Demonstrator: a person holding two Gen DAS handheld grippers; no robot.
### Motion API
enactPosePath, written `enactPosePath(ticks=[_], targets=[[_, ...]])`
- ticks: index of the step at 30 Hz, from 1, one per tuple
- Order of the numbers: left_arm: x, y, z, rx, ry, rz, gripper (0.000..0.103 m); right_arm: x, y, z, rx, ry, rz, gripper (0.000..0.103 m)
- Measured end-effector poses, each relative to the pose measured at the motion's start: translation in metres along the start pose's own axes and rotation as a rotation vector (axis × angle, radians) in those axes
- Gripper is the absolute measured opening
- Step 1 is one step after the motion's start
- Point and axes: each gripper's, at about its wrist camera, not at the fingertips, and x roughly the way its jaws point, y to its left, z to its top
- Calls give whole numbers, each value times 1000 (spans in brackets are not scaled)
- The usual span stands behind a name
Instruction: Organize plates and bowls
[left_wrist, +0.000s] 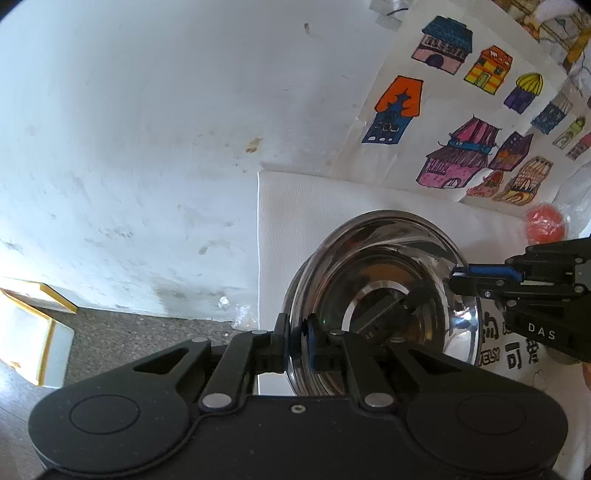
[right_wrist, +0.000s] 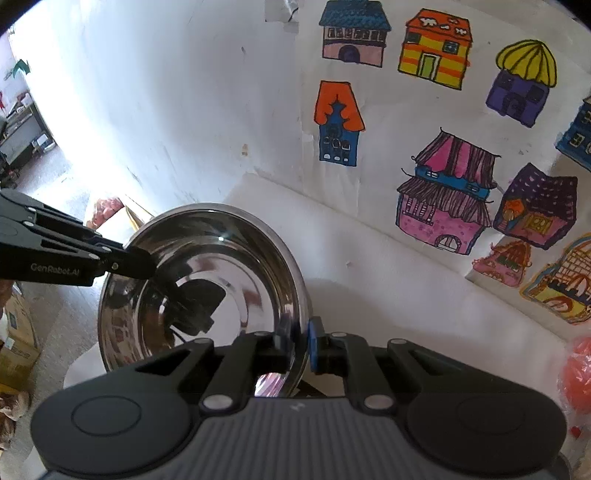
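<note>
- Left wrist view: left gripper (left_wrist: 298, 345) nearly closed, clamped on the near rim of a steel bowl (left_wrist: 384, 291), one finger outside the wall and one inside.
- Bowl tipped up on edge above the left part of a white table (left_wrist: 291, 206), hollow side facing the camera; contact with the table not clear.
- Right gripper (left_wrist: 461, 278) in from the right, pinching the far-right rim.
- Orange ball (left_wrist: 546, 223) far right by the wall; house drawings (left_wrist: 458, 122) behind.
- Right wrist view: right gripper (right_wrist: 301, 341) almost shut on the near rim of the bowl (right_wrist: 236, 266), thin wall between the pads.
- Left gripper (right_wrist: 142, 264) clamped on the opposite rim at left.
- Likely light, stiff and unbreakable, but polished and slick; thin rim prone to pivoting or slipping between pads.
- Best held at the rolled rim, as here, on two opposite sides, with steady squeeze and level hands.
- Clatter and dents possible if dropped.
</note>
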Motion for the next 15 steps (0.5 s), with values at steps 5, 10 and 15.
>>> enactPosePath(ticks=[5, 10, 15], targets=[[1, -11, -1, 48, -7, 60, 12, 0, 3, -1, -13, 3, -12, 12], [3, -16, -1, 74, -10, 97, 13, 2, 4, -2, -21, -1, -21, 12], [4, -20, -1, 81, -21, 119, 13, 2, 4, -4, -14, -4, -19, 14]])
